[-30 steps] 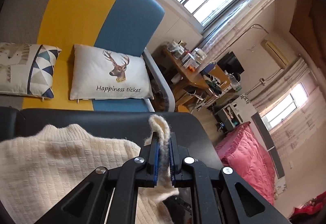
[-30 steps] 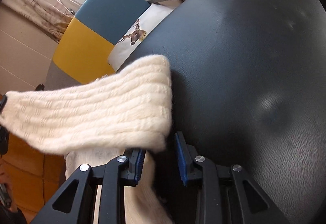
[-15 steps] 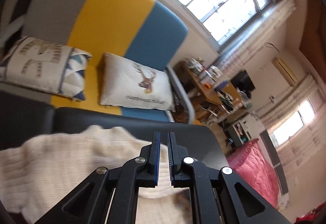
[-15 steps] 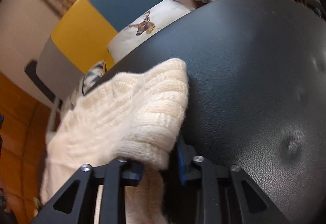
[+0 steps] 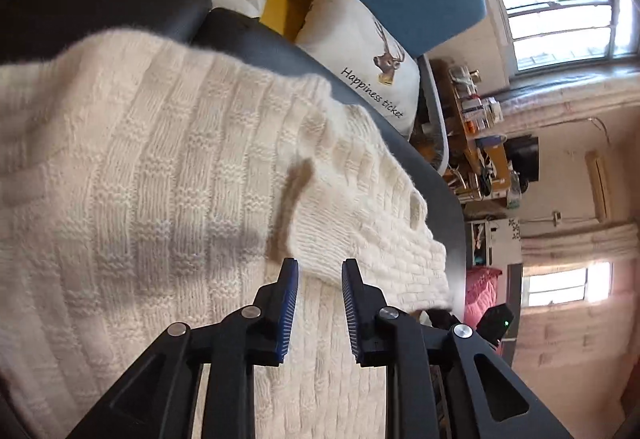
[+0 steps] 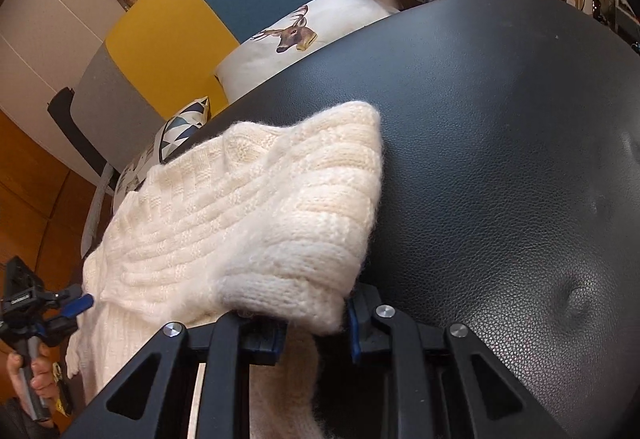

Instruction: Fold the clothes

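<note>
On the black padded surface, left wrist view: left gripper [image 5: 317, 271] is opening, jaws now clear of the cream sweater [image 5: 160, 179]; the sleeve it carried a second ago lies folded across the body.
Right wrist view: right gripper [image 6: 316, 323] grasps a folded sweater edge.
Meaning: one sleeve fold looks complete.

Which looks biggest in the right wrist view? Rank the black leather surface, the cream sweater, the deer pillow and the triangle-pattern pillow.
1. Black leather surface
2. Cream sweater; it lies closest to the lens, which inflates it
3. Deer pillow
4. Triangle-pattern pillow, mostly hidden behind the surface's edge, so its true size is unsure
</note>
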A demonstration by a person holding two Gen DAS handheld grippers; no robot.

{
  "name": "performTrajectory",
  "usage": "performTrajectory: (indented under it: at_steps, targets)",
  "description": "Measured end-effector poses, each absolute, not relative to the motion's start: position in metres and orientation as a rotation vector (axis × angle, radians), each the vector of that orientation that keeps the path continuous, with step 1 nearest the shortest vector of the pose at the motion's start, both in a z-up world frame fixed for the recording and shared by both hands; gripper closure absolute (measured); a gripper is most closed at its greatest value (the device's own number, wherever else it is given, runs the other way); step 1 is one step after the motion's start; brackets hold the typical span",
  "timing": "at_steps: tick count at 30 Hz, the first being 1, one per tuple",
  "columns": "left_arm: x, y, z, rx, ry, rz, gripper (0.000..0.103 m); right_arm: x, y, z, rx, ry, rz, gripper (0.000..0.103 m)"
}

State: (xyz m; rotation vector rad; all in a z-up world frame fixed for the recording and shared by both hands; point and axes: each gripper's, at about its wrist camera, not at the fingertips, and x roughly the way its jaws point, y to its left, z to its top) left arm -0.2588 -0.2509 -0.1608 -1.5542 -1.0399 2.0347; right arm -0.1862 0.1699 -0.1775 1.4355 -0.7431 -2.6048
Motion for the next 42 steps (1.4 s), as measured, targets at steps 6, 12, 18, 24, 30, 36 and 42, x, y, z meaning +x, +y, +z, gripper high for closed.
performTrajectory:
  at_steps: [6,12,18,24,30,36,42]
  targets:
    - [-0.262,-0.243,-0.180,-1.568,-1.091,2.038,0.066,-0.188,0.170,-0.180,1.431,-0.749,-2.595,0.081]
    - [-0.268,-0.229,-0.181,-1.519,-1.077,2.072,0.081,-0.190,0.163,-0.177,1.437,-0.656,-2.626,0.082]
    - [-0.263,-0.209,-0.159,-1.410,-0.935,2.218,0.097,-0.193,0.159,-0.175,1.454,-0.574,-2.653,0.098]
    - [-0.245,-0.240,-0.084,-1.056,-0.976,2.355,0.098,-0.196,0.139,-0.143,1.353,-0.342,-2.666,0.099]
    - [-0.229,-0.267,-0.056,-0.974,-0.871,2.474,0.097,-0.205,0.104,-0.128,1.301,-0.085,-2.689,0.099]
    - [-0.210,-0.292,-0.098,-1.088,-0.834,2.527,0.097,-0.204,0.085,-0.153,1.366,-0.015,-2.659,0.099]
    - [-0.192,-0.294,-0.142,-1.214,-0.803,2.521,0.097,-0.199,0.073,-0.161,1.351,0.109,-2.690,0.098]
